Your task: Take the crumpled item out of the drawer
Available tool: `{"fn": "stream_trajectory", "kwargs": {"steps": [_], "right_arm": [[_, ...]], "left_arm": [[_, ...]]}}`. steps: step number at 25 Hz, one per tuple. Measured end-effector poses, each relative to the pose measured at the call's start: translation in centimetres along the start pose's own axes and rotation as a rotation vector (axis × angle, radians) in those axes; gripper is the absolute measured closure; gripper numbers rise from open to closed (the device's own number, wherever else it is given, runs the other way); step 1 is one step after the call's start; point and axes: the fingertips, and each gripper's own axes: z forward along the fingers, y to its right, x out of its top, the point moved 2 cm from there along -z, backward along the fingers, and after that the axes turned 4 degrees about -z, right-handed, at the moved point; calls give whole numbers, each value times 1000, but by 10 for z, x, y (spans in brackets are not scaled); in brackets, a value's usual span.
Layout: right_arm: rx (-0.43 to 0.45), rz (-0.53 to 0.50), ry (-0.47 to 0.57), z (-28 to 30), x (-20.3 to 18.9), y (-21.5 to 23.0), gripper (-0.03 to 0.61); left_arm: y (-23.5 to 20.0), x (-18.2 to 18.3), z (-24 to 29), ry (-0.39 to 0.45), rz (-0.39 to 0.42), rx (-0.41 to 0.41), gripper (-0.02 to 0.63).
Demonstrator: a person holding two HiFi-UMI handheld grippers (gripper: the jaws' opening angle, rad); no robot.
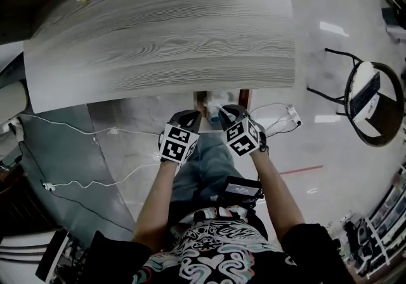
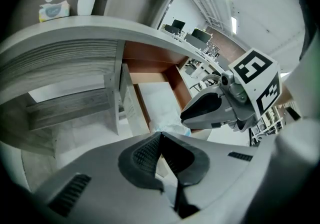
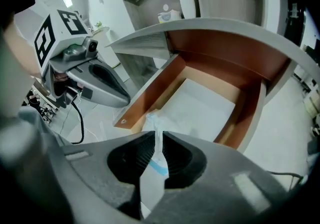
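Crumpled item [image 3: 151, 180] pinched in right tongs [image 3: 159, 133] at front edge of open drawer [image 3: 150, 94]; left tongs [image 2: 161, 133] clenched alongside.

The person is wearing a black T-shirt [image 1: 219, 260] with a white swirling print, short black sleeves, and faded blue jeans [image 1: 203, 165]. The left gripper [image 1: 190, 115] and right gripper [image 1: 227, 111] are showing grey shells, ribbed black pads and white cubes bearing black square markers.
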Motion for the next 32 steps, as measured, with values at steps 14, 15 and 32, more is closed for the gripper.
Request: {"fn": "stream_trajectory", "kwargs": {"steps": [14,15,32], "right_arm": [[6,-124,-104,24,-2,-1,538],[3,-136,-110,25,-3,-1,537],[-62,-312,-146,30,-3,-6,565]], "left_arm": [[1,0,6,-22,-21,-17,611],[2,0,6,-21,-22,-17,611],[0,-2,5,-21,-26,-7,611]]}}
